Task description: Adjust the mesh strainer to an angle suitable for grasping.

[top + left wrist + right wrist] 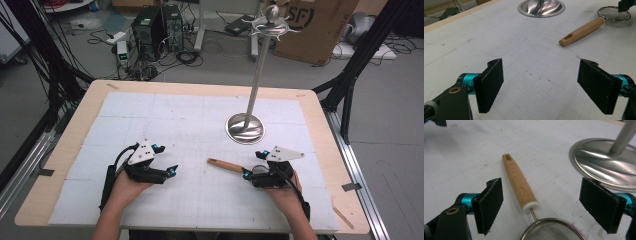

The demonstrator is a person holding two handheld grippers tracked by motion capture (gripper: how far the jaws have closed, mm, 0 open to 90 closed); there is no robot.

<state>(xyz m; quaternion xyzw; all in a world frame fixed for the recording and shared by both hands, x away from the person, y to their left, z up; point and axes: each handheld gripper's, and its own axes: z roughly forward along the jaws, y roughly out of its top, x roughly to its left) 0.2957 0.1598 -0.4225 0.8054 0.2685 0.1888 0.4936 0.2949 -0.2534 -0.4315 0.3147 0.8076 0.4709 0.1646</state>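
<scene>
Two grippers: we've got one in each hand, both low over the white gridded mat (165, 115), neither holding a thing.
Left gripper (167, 172): jaws spread wide with bare mat between the pads (489, 83). It sits well off to the left, apart from everything.
Right gripper (249, 175): jaws spread wide too, pads (488, 203) standing either side of the strainer without touching it.
Strainer (554, 231): a small mesh one with a wooden handle (226, 165), lying flat on the mat. In the right gripper view the handle (519, 183) runs away from us between the jaws, and the wire rim of the bowl sits right at the bottom edge. From the left gripper view we see the handle (582, 31) pointing our way, hanging hole at its tip.
Stand (257, 70): tall steel pole on a round base (245, 128), hooks up at the top (272, 26). Base is near the strainer, just beyond it.
Step in hand: looks to us like the pick-up, right jaws lined up over the neck where handle meets wire, not yet closed.
Next move: we reckon it's close on the handle end, lift it level, then carry it up so the handle hole can catch a hook. Left gripper probably comes in to steady things.
Watch out for: the handle is round and smooth, so a grip too near the wire could let it roll.
</scene>
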